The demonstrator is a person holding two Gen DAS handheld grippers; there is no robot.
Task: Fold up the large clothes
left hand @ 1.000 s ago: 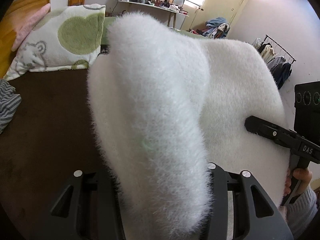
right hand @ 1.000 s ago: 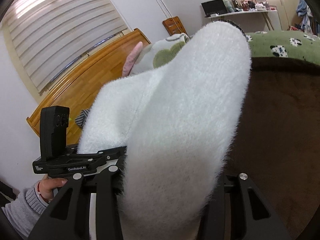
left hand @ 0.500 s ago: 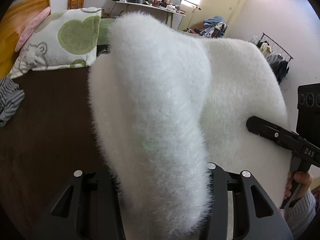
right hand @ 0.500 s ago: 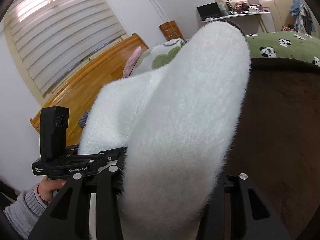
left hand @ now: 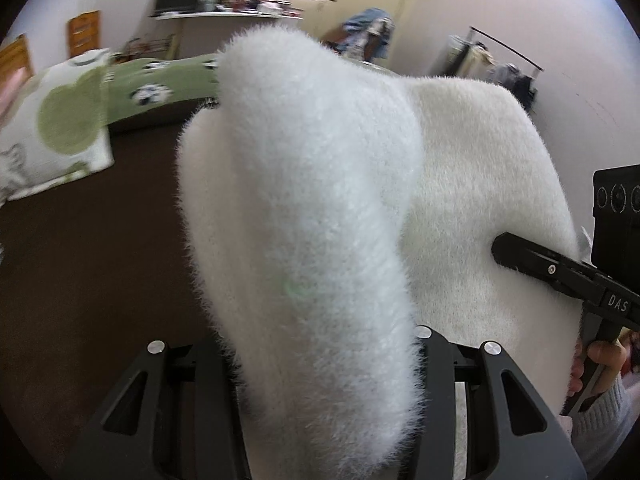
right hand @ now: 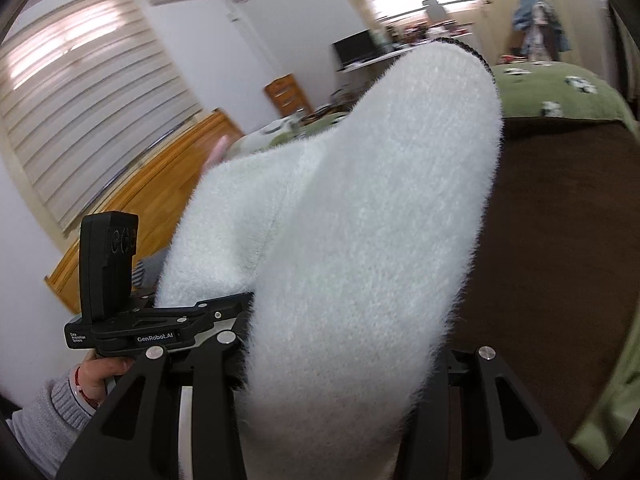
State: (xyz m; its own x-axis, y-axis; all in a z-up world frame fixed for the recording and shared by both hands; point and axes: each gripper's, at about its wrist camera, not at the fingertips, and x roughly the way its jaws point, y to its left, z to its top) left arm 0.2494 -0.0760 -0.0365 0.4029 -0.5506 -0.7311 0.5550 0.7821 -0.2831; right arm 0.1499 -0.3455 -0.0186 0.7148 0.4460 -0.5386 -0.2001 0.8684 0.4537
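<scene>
A fluffy white garment (left hand: 320,208) hangs in the air between both grippers, above a dark brown bed cover (left hand: 88,264). My left gripper (left hand: 324,364) is shut on one bunched edge of it; its fingertips are buried in the fur. My right gripper (right hand: 332,368) is shut on another edge of the garment (right hand: 360,240), fingertips hidden too. The right gripper also shows in the left wrist view (left hand: 560,272) at the right, clamped on the cloth. The left gripper shows in the right wrist view (right hand: 160,320) at the lower left.
A white and green pillow (left hand: 56,132) and a green patterned blanket (left hand: 160,88) lie at the head of the bed. A wooden headboard (right hand: 132,216) stands on the left. A desk with a monitor (left hand: 224,12) and a clothes rack (left hand: 500,64) stand at the far wall.
Both grippers have lifted and swung with the garment; the room background has shifted and blurred. The holds on the cloth are unchanged.
</scene>
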